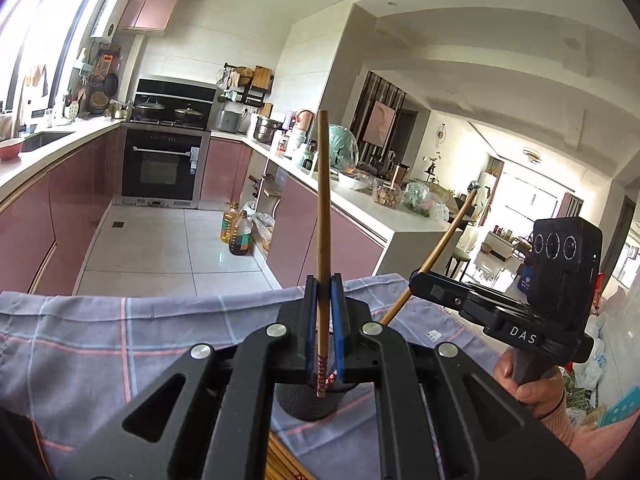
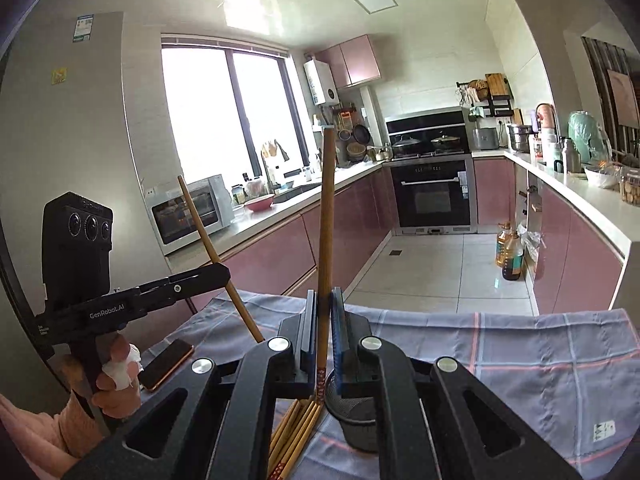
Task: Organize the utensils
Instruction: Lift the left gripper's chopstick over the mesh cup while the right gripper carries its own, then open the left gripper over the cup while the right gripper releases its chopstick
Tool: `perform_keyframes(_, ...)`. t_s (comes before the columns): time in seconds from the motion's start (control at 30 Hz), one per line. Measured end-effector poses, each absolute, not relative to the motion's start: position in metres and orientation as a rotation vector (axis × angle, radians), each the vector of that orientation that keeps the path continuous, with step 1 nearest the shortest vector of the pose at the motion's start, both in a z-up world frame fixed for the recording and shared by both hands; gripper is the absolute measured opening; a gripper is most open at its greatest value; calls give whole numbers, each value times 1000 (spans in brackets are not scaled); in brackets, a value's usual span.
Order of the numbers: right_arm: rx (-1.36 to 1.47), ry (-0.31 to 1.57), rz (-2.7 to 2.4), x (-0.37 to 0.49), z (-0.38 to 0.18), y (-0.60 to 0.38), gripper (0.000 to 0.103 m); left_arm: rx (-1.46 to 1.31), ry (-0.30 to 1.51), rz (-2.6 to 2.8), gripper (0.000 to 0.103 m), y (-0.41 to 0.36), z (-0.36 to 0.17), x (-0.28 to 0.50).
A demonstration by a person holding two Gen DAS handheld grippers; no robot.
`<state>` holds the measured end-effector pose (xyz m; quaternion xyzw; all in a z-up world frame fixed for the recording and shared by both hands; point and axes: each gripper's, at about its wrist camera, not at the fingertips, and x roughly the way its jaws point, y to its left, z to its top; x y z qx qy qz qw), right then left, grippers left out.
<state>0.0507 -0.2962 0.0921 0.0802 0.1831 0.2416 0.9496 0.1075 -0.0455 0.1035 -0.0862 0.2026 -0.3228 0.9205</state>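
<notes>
The left gripper (image 1: 324,312) sits at the lower centre of the left wrist view, its blue-padded fingers (image 1: 311,320) clamped on a wooden chopstick (image 1: 322,216). That chopstick stands almost upright, its patterned red end hanging just over the black mesh holder (image 1: 308,402) on the checked cloth (image 1: 120,344). At the right of the same view the right gripper (image 1: 420,278) grips a second chopstick (image 1: 436,254), which leans toward the upper right.

In the right wrist view, the right gripper (image 2: 324,316) fills the lower centre, and its fingers (image 2: 338,320) are closed against a chopstick (image 2: 326,240) that rises nearly vertical. The mesh holder (image 2: 354,420) stands just below and right of the chopstick's patterned end. A bundle of loose chopsticks (image 2: 294,436) lies on the cloth (image 2: 520,360) at the lower centre, just left of the holder. At the left of the frame, the left gripper (image 2: 224,274) holds its chopstick (image 2: 212,252) tilted toward the upper left. A phone (image 2: 166,364) lies on the cloth near the left hand (image 2: 114,380).
</notes>
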Motion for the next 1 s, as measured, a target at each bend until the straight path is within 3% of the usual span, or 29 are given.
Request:
perform_keyframes(0.17,147,384,450,68,90,-303,6,-149,446,-660,7,-73,102,132)
perform_keyframes(0.57,124,677,460,117,23,-290,6,10,673,-655,8,-119,28,172)
perform_keyframes(0.8,151,703,426,133,12,-283,7,6,700,-631,8,-116,5,189)
perform_keyframes(0.9,163,698,403,137,10,-284,10,-12,691,-624,11,-108,3,189)
perform_keyframes(1.0,166,667,382,132,13,-286,25,-19,655,-580,19,-96,5,180)
